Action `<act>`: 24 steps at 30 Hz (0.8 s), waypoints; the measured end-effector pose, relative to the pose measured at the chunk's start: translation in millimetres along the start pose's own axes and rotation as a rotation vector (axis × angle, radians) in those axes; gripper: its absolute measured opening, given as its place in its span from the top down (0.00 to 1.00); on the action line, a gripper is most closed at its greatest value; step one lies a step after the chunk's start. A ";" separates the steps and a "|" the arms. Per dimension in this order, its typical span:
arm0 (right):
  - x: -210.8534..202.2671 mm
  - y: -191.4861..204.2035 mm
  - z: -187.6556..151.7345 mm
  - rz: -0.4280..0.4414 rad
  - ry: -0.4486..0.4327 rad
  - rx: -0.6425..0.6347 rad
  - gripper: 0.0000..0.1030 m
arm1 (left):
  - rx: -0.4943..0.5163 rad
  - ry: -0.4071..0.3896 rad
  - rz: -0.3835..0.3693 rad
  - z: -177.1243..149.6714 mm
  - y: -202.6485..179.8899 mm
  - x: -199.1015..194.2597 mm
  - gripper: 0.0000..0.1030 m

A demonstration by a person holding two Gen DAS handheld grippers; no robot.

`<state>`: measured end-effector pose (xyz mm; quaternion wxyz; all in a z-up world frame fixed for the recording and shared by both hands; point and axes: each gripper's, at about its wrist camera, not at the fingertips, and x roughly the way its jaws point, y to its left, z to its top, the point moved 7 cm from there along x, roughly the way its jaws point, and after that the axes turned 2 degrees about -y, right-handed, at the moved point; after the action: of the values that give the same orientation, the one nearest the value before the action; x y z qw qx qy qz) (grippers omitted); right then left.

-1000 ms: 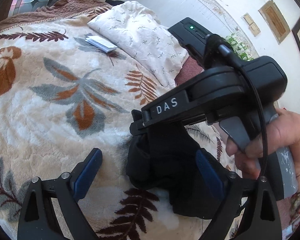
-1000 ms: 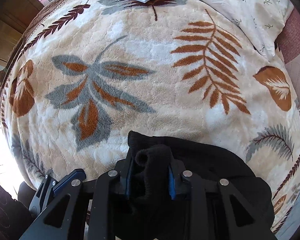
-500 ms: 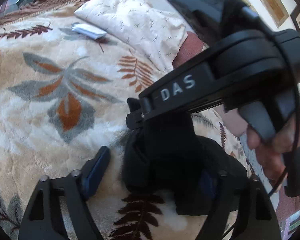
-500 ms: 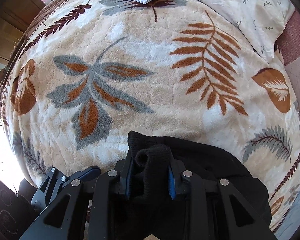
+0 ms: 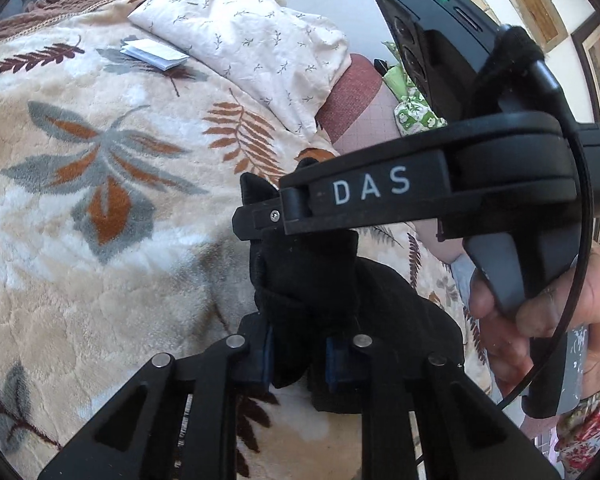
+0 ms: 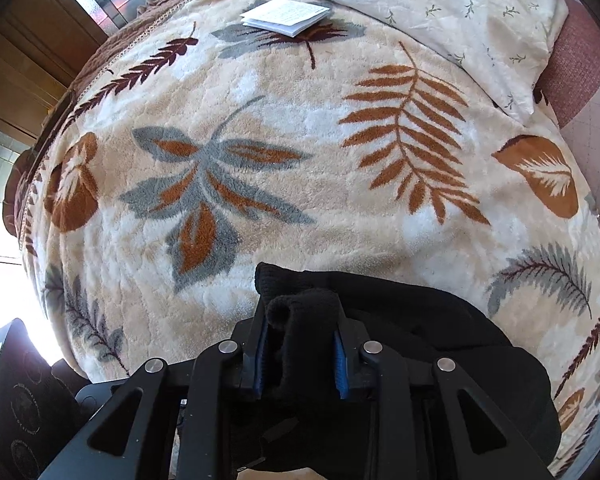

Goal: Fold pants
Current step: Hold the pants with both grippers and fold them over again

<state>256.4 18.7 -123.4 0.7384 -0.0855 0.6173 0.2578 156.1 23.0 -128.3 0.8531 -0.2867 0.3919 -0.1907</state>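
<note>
Both claws, left (image 5: 296,354) and right (image 6: 298,360), pinch the bunched pants (image 6: 440,332) lying beneath them; no neat fold shows, so folding appears early.

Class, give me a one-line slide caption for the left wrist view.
Both grippers, left and right, pinch bunched black pants above a leaf-print blanket.

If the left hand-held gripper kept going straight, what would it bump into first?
Probably the right hand-held gripper, which crosses just ahead above the black pants that the left hand-held gripper pinches; depth is unclear.
</note>
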 end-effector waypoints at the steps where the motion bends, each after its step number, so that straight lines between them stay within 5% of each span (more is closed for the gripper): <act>1: -3.7 -0.9 -1.4 0.009 -0.016 0.004 0.74 | 0.012 -0.002 -0.001 0.3 -5.3 -1.3 0.82; 9: -44.5 -32.8 -29.3 0.057 -0.123 0.076 0.74 | 0.065 0.014 -0.015 -9.4 -54.2 13.9 0.82; 24: -52.3 -145.8 -99.9 0.135 -0.233 0.318 0.74 | 0.153 0.153 -0.019 -61.1 -141.4 90.9 0.82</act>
<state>235.1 -164.4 -123.7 0.7902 0.1040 0.5648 0.2140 150.7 -155.7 -121.1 0.8383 -0.2088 0.4375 -0.2495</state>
